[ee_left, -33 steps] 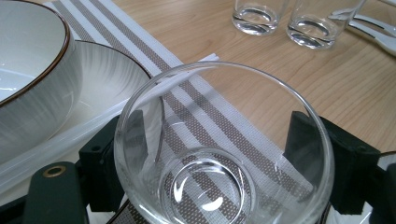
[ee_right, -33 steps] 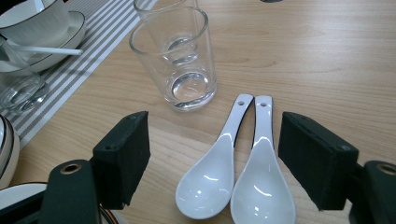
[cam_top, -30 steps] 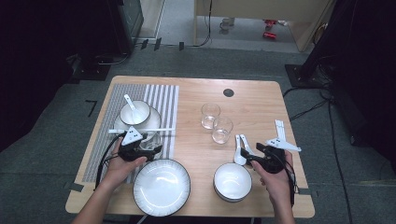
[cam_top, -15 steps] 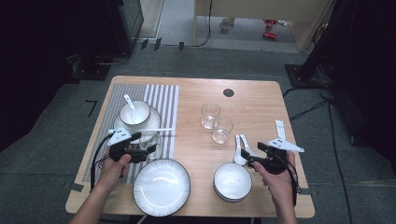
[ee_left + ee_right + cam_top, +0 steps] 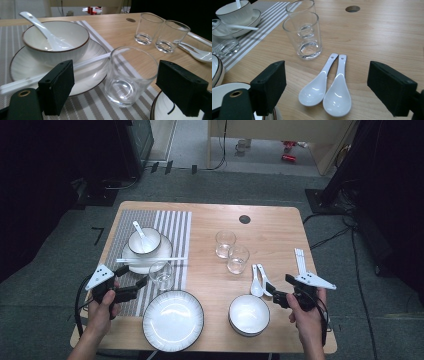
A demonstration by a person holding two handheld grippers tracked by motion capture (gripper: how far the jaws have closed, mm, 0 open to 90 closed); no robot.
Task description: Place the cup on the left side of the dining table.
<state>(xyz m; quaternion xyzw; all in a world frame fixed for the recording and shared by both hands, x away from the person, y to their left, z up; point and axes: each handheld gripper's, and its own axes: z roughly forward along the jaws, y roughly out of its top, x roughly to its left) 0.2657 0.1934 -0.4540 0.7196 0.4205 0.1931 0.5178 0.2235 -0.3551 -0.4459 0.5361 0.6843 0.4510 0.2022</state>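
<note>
A clear empty glass [image 5: 161,272] [image 5: 127,75] stands upright on the striped mat [image 5: 172,222]. My left gripper [image 5: 132,276] [image 5: 120,85] is open just left of it, jaws wide on either side and not touching it. Two white spoons [image 5: 259,281] [image 5: 329,86] lie side by side on the wood, bowls toward me. My right gripper [image 5: 280,289] [image 5: 329,87] is open right behind them; its jaws have just been opening, and the spoons lie ahead between them, untouched.
Behind the glass, a bowl with a spoon [image 5: 144,240] sits on a plate [image 5: 165,251] with white chopsticks [image 5: 170,259] across it. Two more glasses [image 5: 231,251] stand mid-table. A large plate [image 5: 172,320] and stacked bowls [image 5: 248,314] sit at the front edge.
My left gripper has drawn back to the left, away from the glass, which stays on the mat. The right hand has hardly moved.
</note>
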